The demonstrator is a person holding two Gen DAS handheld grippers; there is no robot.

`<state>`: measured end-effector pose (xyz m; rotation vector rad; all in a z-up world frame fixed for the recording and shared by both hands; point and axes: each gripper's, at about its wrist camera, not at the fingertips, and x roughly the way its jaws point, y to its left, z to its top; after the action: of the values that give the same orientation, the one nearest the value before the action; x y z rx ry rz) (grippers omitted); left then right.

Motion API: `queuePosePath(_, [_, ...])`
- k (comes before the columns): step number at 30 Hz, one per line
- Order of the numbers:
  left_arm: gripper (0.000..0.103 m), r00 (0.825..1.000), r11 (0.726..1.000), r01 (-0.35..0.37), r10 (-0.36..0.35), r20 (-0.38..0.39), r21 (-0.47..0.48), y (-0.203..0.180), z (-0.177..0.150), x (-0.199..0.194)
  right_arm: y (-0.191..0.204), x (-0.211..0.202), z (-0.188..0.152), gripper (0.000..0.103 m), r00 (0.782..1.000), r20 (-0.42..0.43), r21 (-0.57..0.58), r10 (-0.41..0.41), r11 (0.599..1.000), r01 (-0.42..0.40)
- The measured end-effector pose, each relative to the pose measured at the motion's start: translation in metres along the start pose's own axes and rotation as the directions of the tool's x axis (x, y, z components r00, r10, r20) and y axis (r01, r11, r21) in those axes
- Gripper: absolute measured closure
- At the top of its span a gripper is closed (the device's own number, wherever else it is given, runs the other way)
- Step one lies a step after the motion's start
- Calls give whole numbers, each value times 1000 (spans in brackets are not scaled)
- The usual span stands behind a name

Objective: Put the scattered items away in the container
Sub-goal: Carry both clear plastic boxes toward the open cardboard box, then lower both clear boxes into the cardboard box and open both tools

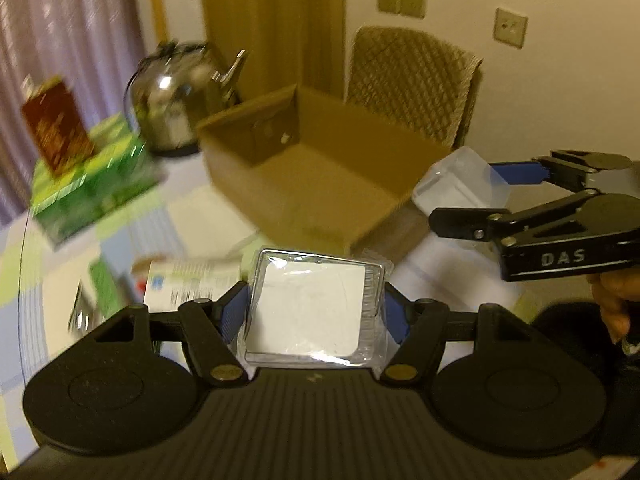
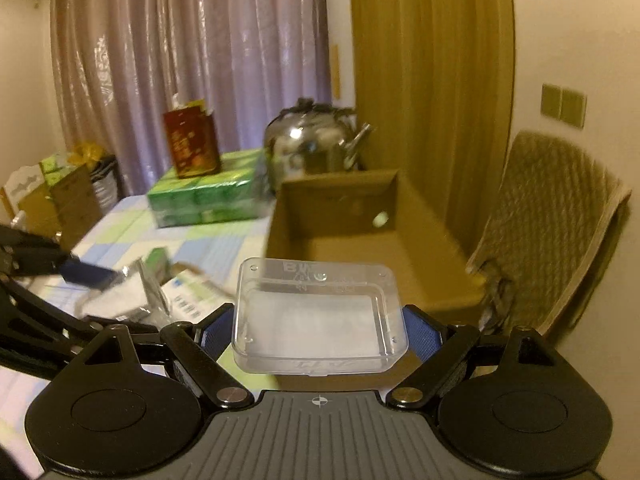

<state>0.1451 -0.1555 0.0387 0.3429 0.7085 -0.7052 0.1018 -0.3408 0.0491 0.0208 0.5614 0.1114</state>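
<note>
Cardboard box [image 1: 316, 168] is sitting open-topped on the checked tablecloth [image 1: 132, 224], with what I can see of its floor looking bare, and both my loads are heading for it. I am judging the step in hand as carry-and-drop: each piece should be brought past the near rim and over the box floor, low, before the jaws part, so nothing is skidding off an edge. Both grippers are converging on one opening, so I am planning to stagger them rather than crowd the rim.

My left gripper [image 1: 316, 308] is closed onto a wrapped white square packet [image 1: 310, 306], blue pads pressing its two side edges; the packet is hanging short of the box's near wall, with the box straight ahead.

My right gripper [image 2: 320, 324] is clamped across a clear plastic case [image 2: 320, 320], lid side up, held by its short ends. The case is sitting just short of the near rim in the right wrist view, box directly beyond.

Loose items [image 2: 180, 292], paper packets as far as blur allows, are still lying on the cloth left of the box.
</note>
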Motion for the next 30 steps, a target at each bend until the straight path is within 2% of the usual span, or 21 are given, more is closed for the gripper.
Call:
queuePosePath(8, [38, 999, 991, 24, -29, 35, 129, 9, 68, 48, -45, 45, 36, 18, 997, -6, -154, -71, 986, 69])
queuePosePath(13, [38, 997, 974, 64, -73, 33, 219, 15, 94, 85, -59, 82, 43, 18, 997, -58, -265, -52, 964, 35])
queuePosePath(16, [38, 991, 945, 114, -129, 30, 306, 16, 103, 104, -62, 102, 46, 18, 994, -101, -346, -29, 938, -8])
queuePosePath(19, [38, 991, 910, 116, -131, 11, 398, 14, 108, 124, -62, 121, 47, 18, 989, -144, -436, -20, 899, -45])
queuePosePath(25, [38, 989, 851, 149, -136, -63, 504, 12, 108, 159, -59, 159, 39, 18, 966, -254, -588, -44, 800, -118])
queuePosePath(30, [38, 976, 774, 219, -182, -122, 594, 3, 100, 183, -64, 182, 31, 18, 943, -329, -634, -46, 751, -185])
